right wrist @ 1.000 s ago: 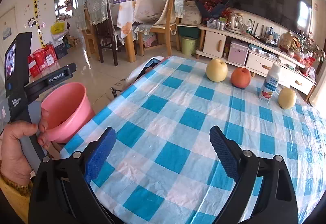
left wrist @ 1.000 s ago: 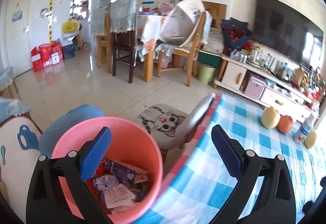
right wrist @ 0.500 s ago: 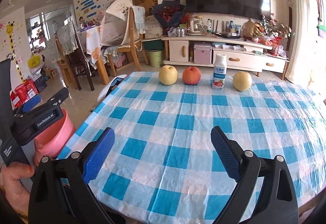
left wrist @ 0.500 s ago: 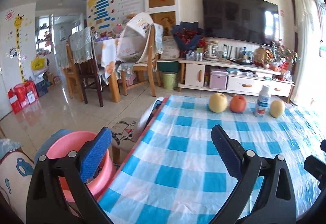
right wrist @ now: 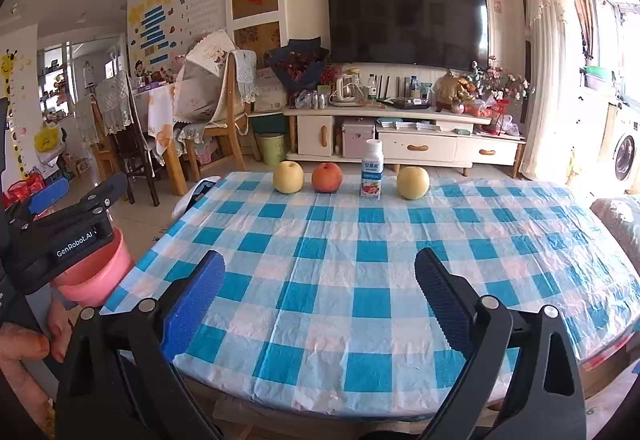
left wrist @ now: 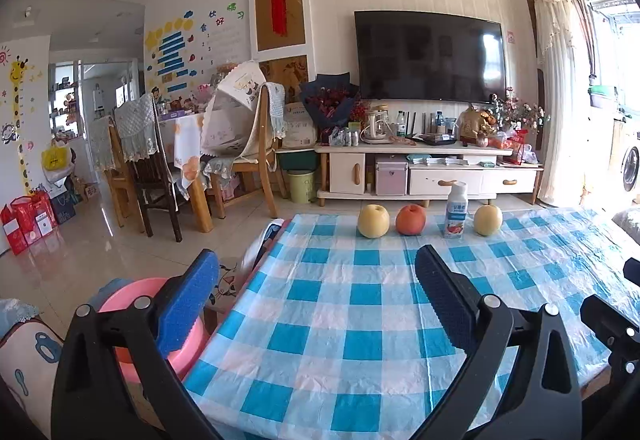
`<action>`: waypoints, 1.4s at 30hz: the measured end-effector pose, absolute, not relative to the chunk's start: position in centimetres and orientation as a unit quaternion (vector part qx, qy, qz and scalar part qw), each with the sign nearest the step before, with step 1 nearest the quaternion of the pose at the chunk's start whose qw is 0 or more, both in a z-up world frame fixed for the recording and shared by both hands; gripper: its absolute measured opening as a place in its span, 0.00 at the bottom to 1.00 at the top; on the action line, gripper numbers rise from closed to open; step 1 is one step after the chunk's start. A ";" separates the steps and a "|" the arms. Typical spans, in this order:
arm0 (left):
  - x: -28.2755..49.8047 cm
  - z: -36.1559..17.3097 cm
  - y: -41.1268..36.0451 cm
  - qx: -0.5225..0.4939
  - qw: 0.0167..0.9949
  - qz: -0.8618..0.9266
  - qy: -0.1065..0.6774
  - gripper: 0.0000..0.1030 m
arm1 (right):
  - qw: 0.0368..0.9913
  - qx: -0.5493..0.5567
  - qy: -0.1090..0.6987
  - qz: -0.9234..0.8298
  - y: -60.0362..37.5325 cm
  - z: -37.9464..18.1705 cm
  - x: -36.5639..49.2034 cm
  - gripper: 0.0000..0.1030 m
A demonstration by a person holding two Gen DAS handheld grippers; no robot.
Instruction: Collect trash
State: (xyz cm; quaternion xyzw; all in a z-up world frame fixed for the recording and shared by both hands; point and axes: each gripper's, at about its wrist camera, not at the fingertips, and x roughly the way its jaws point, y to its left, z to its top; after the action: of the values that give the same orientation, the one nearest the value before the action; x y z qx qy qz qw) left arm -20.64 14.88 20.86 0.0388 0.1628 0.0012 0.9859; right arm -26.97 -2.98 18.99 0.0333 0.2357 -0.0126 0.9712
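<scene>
A blue-checked table (right wrist: pixel 360 280) fills the frame's centre, a pink bucket (right wrist: pixel 96 276) at its lower-left edge. Both the left gripper (left wrist: pixel 316 304) and right gripper (right wrist: pixel 320 304) gape wide and empty. A small bottle (right wrist: pixel 372 169) stands at upper centre, among three fruits.

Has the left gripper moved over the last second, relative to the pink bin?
Yes. The left gripper has swung right and lifted away from the pink bin, which now sits low left, toward the checkered table.
</scene>
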 end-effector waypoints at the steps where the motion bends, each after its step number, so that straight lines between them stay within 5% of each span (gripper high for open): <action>1: -21.0 21.1 14.7 0.040 0.986 0.000 0.159 0.96 | 0.972 0.034 0.232 -0.015 -3.1 19.2 -27.4 0.92; 42: -27.1 24.9 12.6 0.030 0.994 -0.026 0.102 0.96 | 0.984 0.016 0.157 -0.085 -4.4 23.9 -33.3 0.94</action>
State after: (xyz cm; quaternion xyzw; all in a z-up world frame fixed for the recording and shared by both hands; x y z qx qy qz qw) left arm -27.13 12.58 24.93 0.0305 0.1019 -0.0259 0.9940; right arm -33.33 -4.45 23.93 0.0165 0.1570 -0.0852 0.9838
